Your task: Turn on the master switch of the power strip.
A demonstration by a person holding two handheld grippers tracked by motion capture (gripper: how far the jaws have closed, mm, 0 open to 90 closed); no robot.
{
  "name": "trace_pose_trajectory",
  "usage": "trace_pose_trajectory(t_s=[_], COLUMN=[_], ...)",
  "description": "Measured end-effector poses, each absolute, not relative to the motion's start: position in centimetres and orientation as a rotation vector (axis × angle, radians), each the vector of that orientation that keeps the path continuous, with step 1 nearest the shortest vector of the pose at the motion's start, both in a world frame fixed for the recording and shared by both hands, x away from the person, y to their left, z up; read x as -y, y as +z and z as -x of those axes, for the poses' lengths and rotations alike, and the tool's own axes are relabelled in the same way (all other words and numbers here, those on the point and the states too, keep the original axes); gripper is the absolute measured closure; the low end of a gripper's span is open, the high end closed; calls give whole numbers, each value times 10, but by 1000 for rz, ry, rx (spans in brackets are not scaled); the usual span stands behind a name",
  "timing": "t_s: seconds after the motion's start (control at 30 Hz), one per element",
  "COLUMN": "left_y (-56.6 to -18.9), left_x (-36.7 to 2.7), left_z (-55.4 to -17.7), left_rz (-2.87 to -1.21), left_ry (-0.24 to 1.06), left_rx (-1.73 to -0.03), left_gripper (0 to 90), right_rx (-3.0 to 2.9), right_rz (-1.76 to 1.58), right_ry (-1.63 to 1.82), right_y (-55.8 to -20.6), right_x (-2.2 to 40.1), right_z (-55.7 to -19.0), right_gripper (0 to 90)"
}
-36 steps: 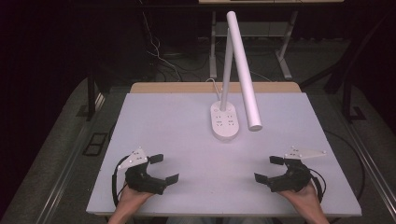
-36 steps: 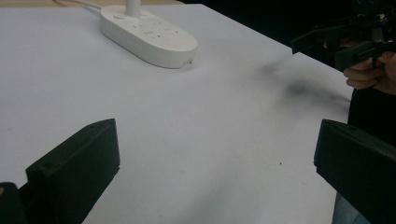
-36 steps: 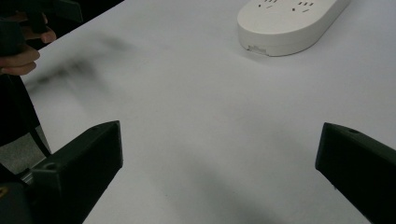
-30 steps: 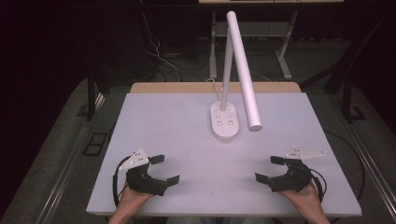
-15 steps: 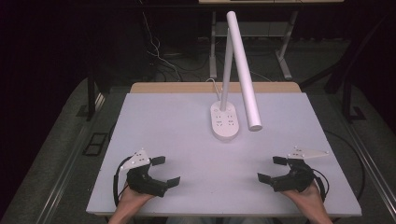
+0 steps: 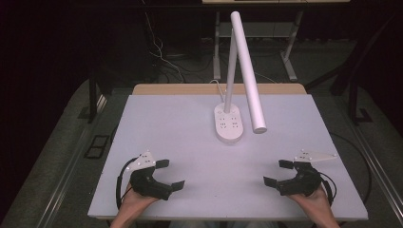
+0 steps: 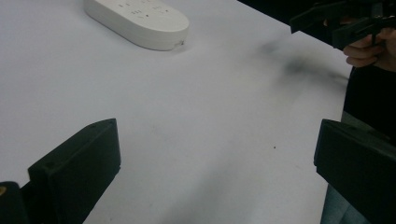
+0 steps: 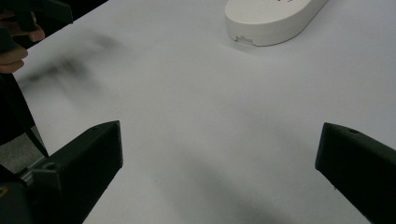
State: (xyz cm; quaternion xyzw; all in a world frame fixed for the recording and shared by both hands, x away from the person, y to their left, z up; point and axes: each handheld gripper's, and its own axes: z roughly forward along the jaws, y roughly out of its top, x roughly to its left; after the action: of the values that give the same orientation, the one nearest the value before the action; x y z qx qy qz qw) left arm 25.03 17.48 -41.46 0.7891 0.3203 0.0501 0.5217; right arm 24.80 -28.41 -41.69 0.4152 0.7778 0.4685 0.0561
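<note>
**Both pairs of fingers spread wide over a bare white table**

Fingers on my two grippers stand apart, and nothing is between them. From the high view, my left gripper (image 6: 167, 174) sits low over the near left part of the table (image 6: 190, 137), its jaws pointing toward the middle, with a black cable looping round behind it and my hand (image 6: 135, 204) coming in from the bottom edge. My right gripper (image 6: 279, 173) mirrors it on the near right, its jaws also turned inward, a pale three-cornered plate on top. The two are well apart. The lamp (image 6: 244, 66) stands at the far middle of the table, its oval white base (image 6: 229, 124) flat on the surface, its stem upright and its long white head slanting down toward the right.

From the left gripper view, my black fingers (image 7: 74, 168) rise at either side with bare tabletop between them. The lamp base (image 7: 137, 21) lies ahead at upper left, well clear of the jaws. My right gripper (image 7: 343, 21) shows at upper right, over the table's edge.

From the right gripper view, my fingers (image 8: 81, 168) are just as wide, again framing bare table. The lamp base (image 8: 273, 18) sits ahead at upper right, and part of my left hand (image 8: 16, 37) shows at upper left.
</note>
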Motion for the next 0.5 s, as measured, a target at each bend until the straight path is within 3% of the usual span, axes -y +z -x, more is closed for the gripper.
trace_pose_trajectory(t_s=[0.5], left_y=[-401], left_x=[-173], left_z=[-266], left_rz=[-1930], left_ry=[136], left_rx=[-785], left_gripper=[0], right_rx=[-2354], right_rz=[-1258], right_ry=[1421], right_y=[-417], right_x=[286], right_z=[-247], right_gripper=[2])
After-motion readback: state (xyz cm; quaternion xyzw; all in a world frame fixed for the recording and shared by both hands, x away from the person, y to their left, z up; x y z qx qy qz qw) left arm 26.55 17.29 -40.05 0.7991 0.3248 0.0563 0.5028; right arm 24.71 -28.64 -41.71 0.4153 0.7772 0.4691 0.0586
